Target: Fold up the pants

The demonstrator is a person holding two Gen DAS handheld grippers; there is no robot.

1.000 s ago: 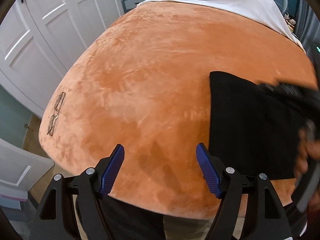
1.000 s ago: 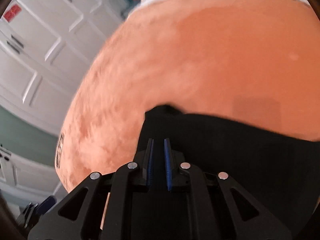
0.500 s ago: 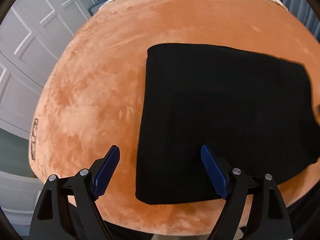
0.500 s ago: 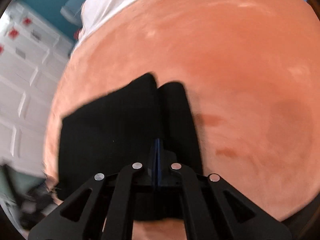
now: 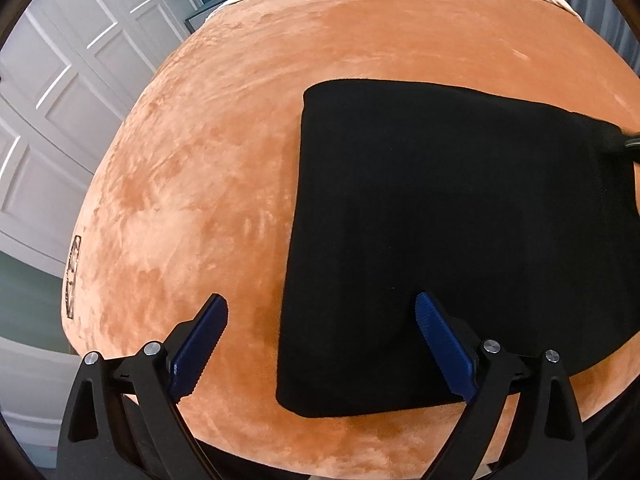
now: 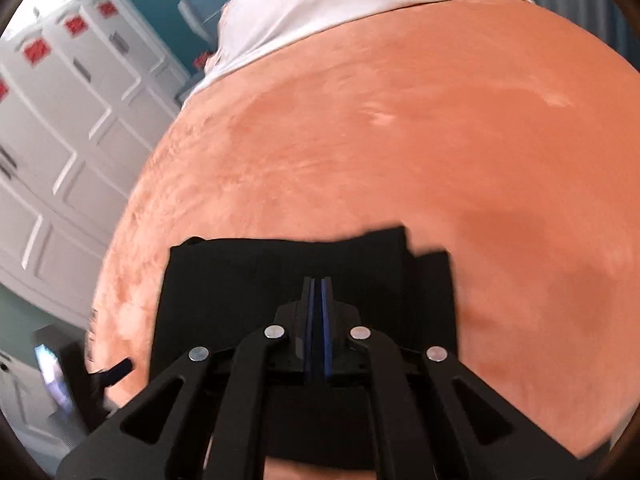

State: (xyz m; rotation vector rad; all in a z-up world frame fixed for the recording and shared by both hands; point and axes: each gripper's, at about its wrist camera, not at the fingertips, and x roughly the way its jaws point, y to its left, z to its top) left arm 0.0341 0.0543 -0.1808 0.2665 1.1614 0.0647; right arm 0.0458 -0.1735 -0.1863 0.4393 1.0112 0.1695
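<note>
The black pants [image 5: 440, 216] lie folded into a flat rectangle on the orange plush bed cover [image 5: 208, 184]. My left gripper [image 5: 320, 340] is open and empty; it hovers over the near left corner of the pants, one pad over the cover and one over the cloth. My right gripper [image 6: 318, 288] is shut above the pants [image 6: 248, 280]; I cannot tell whether cloth is pinched between its pads. Part of the right gripper shows at the right edge of the left wrist view [image 5: 624, 144].
White panelled wardrobe doors [image 5: 60, 92] stand to the left of the bed. A white sheet [image 6: 320, 4] covers the far end. A small label [image 5: 73, 276] sits on the cover's left edge. The bed's near edge [image 5: 320, 448] is just below the pants.
The right gripper carried part of the pants across and the pants now lie as a flat rectangle. The left gripper moved right, over the pants' near left corner, staying open.
</note>
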